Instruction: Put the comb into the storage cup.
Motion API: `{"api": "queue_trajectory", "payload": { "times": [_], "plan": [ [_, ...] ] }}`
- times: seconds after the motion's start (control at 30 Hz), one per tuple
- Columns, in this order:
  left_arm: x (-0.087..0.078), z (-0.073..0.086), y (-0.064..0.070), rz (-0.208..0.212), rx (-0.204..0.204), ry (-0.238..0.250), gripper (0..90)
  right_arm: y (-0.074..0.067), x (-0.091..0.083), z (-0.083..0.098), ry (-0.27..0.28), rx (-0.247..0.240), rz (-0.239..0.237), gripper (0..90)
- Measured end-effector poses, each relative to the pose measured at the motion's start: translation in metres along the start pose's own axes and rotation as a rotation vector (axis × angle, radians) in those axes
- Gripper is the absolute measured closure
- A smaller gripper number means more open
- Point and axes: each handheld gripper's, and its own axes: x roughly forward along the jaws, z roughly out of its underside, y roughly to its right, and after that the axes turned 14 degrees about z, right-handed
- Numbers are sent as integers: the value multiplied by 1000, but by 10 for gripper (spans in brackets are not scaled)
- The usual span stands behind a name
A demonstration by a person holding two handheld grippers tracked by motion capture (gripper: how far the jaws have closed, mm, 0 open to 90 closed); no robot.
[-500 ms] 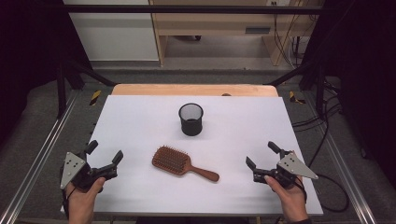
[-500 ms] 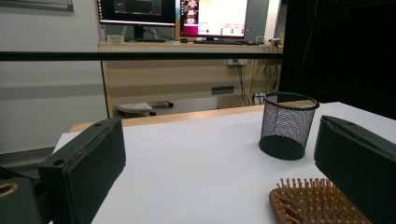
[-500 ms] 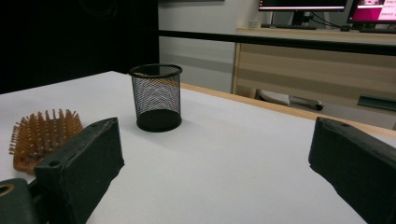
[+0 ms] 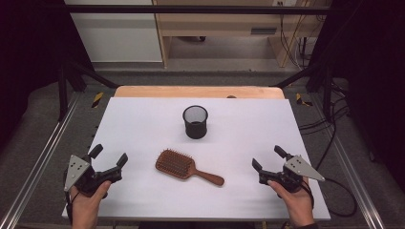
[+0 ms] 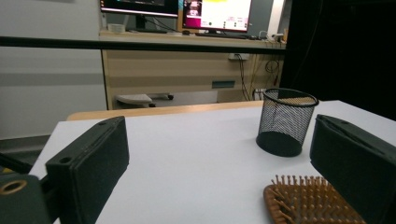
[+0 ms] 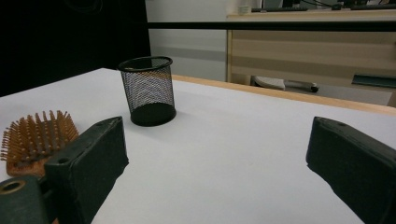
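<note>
Hairbrush lies bristles-up mid-worktop near the mesh cup, so the right tool, wide and empty like the left tool, should pinch its handle squarely.

High view looks down; both gripper views (low, close) share the mesh cup.

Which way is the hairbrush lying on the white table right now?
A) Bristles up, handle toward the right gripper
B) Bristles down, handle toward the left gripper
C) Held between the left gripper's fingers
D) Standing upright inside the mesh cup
A: in the high view the hairbrush lies flat with its bristles up, in front of the mesh cup, its handle pointing toward the right gripper, and no fingers touch it.
</note>
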Motion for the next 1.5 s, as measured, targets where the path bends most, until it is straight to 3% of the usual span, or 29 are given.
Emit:
{"api": "queue_trajectory", "payload": {
  "times": [0.13, 0.27, 0.37, 0.5, 0.53, 0.73, 1.0, 1.23, 1.5],
  "plan": [
    [10, -3, 7, 7, 8, -36, 125, 1, 0, 0, 2, 7, -4, 58],
    [27, -9, 10, 4, 42, -77, 223, 1, 1, 0, -2, 9, -5, 61],
    [40, -10, 6, 2, 12, -87, 317, -1, 1, 0, -4, 4, -5, 60],
    [52, -7, 3, 4, 5, -116, 441, -4, 4, 1, -8, 5, -7, 60],
    [58, -2, 2, 6, 6, -143, 469, -6, 5, 1, -11, 2, -8, 59],
    [61, 8, 0, 42, -19, -191, 653, -10, 5, 1, -15, -24, -35, 60],
    [61, 8, 4, 112, -32, -247, 886, -9, 4, 0, -16, -24, -35, 63],
    [66, 10, 7, 145, -62, -296, 900, -11, 5, 0, -30, -48, -32, 67],
    [75, 13, 12, 164, -42, -403, 900, -11, 5, 1, -42, -54, -33, 68]
  ]
}}
